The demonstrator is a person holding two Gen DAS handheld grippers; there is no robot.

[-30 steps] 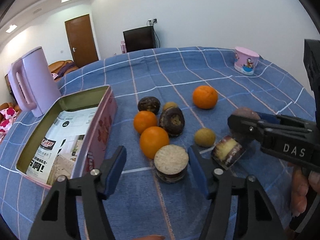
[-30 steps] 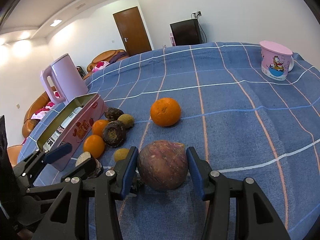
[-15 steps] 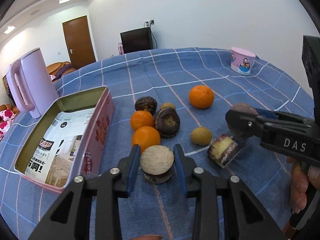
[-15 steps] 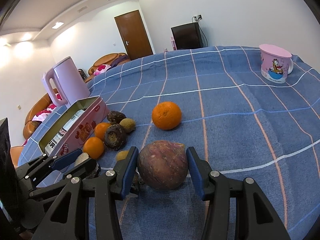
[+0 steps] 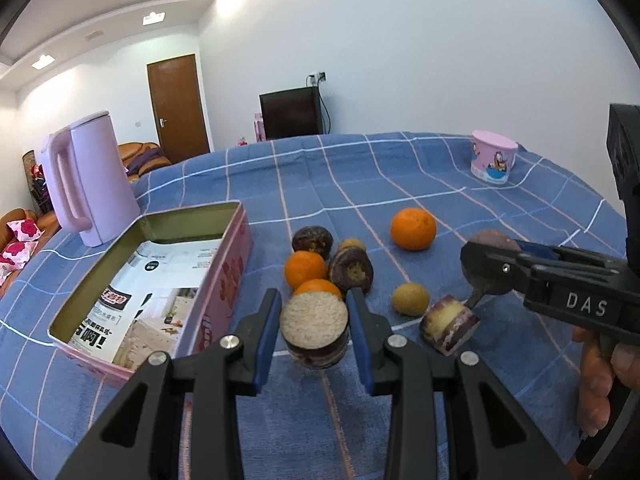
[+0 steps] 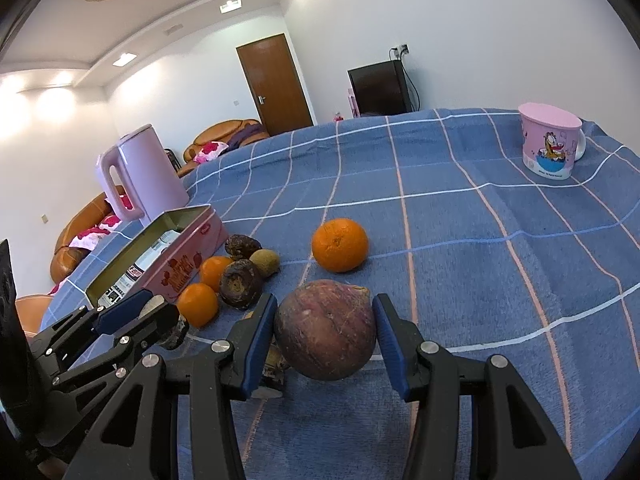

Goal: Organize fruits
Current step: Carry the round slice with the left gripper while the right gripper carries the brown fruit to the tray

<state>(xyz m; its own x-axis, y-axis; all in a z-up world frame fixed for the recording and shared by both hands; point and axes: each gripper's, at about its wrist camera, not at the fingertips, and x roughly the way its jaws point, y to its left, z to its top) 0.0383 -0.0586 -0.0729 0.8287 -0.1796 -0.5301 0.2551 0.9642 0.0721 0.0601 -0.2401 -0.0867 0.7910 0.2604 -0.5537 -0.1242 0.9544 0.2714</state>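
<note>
My left gripper [image 5: 314,320] is shut on a short cut fruit piece [image 5: 314,316] with a pale round face and dark purple skin, held just above the blue checked cloth. My right gripper [image 6: 326,334] is shut on a round purple-brown fruit [image 6: 326,330], its blue pads against both sides. Between the two grippers lie three oranges [image 5: 413,228], two dark brown fruits [image 5: 352,270], a small yellow-green fruit [image 5: 410,299] and another cut piece [image 5: 450,330]. The open pink tin box [image 5: 236,216], lined with printed paper, stands to the left.
A lilac kettle [image 5: 88,184] stands behind the tin at the far left. A pink cartoon mug [image 6: 550,146] sits at the far right of the table. A person's fingers [image 5: 596,384] grip the right tool's handle.
The left jaws closed from wide open onto the cut fruit piece, which then rose off the cloth. The right gripper kept its hold on the purple-brown fruit and stayed in place.
</note>
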